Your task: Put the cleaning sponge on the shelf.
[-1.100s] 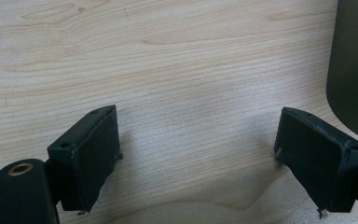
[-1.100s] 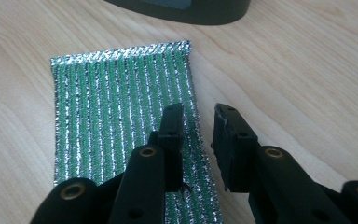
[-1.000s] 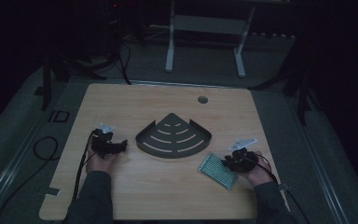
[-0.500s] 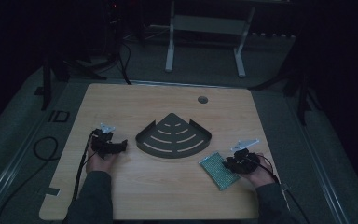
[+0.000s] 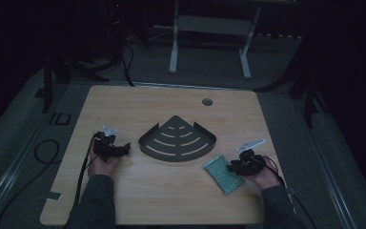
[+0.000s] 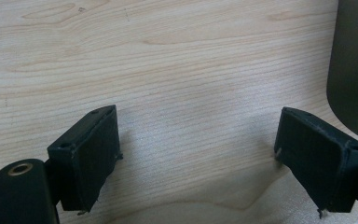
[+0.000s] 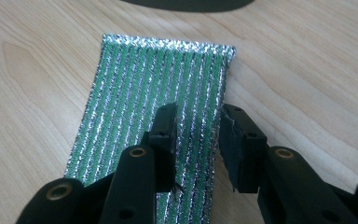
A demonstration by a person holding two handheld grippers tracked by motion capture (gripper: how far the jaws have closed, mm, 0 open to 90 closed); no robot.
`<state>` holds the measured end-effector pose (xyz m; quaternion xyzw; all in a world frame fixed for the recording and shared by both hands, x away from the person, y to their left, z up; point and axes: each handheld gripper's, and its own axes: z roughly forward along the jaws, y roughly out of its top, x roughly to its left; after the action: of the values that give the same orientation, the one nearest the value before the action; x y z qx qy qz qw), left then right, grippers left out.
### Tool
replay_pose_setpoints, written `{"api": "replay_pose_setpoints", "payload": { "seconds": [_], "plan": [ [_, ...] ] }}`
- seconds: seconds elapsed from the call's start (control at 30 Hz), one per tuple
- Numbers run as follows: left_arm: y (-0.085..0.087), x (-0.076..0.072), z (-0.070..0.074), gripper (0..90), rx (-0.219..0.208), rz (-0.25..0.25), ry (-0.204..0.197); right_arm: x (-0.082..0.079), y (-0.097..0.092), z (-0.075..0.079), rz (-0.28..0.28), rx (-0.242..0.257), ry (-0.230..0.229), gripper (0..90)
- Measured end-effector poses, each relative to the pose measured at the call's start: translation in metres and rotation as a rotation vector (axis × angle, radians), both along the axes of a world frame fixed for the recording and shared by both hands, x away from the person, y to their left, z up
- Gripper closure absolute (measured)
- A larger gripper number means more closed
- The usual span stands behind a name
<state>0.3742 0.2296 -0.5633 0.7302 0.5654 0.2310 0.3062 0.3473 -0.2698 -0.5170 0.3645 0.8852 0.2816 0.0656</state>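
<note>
A green and silver striped scouring pad [image 5: 223, 172] lies flat near the table's front right. My right gripper [image 5: 233, 167] rests at its right end. In the right gripper view the pad [image 7: 140, 93] runs away from me. The right gripper [image 7: 199, 114] has just been opening its jaws; one jaw sits over the pad, the other at its right edge, with a strip of pad between them that is not pinched. A dark fan-shaped slotted rack [image 5: 177, 140] lies mid-table. My left gripper [image 5: 124, 149] sits left of it, open [image 6: 196, 135] over bare wood.
The wooden table [image 5: 147, 105] has a round cable hole [image 5: 207, 101] at the back. The rack's rim [image 6: 354, 70] shows at the right of the left gripper view. Cables trail off the table's left side. A white desk frame [image 5: 209, 43] stands on the floor beyond.
</note>
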Motion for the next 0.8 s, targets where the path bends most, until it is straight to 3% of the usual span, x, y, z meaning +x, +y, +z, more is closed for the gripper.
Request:
{"api": "replay_pose_setpoints", "payload": {
  "seconds": [0.33,0.8],
  "plan": [
    [0.0,0.0,0.0,14.3,0.0,0.0,0.0,0.008,-0.002,-0.005,-0.022,0.006,0.08,69.3],
    [0.0,0.0,0.0,14.3,0.0,0.0,0.0,0.02,-0.008,-0.01,-0.072,0.069,0.214,71.8]
  ]
}}
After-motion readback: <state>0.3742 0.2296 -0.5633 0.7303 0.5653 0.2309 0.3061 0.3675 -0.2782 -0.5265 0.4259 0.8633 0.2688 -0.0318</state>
